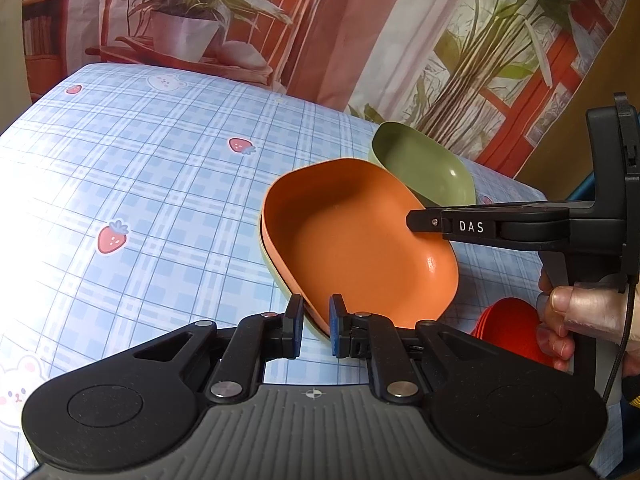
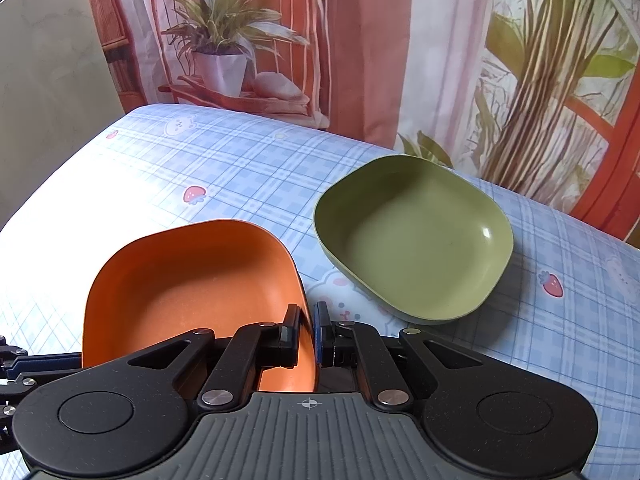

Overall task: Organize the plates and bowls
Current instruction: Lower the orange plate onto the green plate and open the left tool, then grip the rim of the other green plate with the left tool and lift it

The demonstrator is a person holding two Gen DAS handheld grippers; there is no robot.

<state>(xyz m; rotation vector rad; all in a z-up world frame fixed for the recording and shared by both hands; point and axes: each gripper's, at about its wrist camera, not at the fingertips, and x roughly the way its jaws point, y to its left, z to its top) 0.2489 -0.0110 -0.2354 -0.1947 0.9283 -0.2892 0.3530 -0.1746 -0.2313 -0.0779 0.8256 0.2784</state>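
An orange plate (image 1: 360, 240) lies on a pale yellow-green plate whose edge (image 1: 272, 268) shows under it. My left gripper (image 1: 316, 326) straddles the orange plate's near rim, its jaws narrowly parted with a gap to the left pad. My right gripper (image 2: 307, 334) is shut on the orange plate's (image 2: 192, 280) right rim; it also shows in the left wrist view (image 1: 412, 222). A green plate (image 2: 412, 236) lies on the cloth beyond, also in the left wrist view (image 1: 424, 168).
The table (image 1: 140, 184) has a blue checked cloth with strawberries. Stacked red bowls (image 1: 508, 332) sit at the right near my hand (image 1: 576, 312). A printed curtain (image 2: 360, 40) hangs behind the table's far edge.
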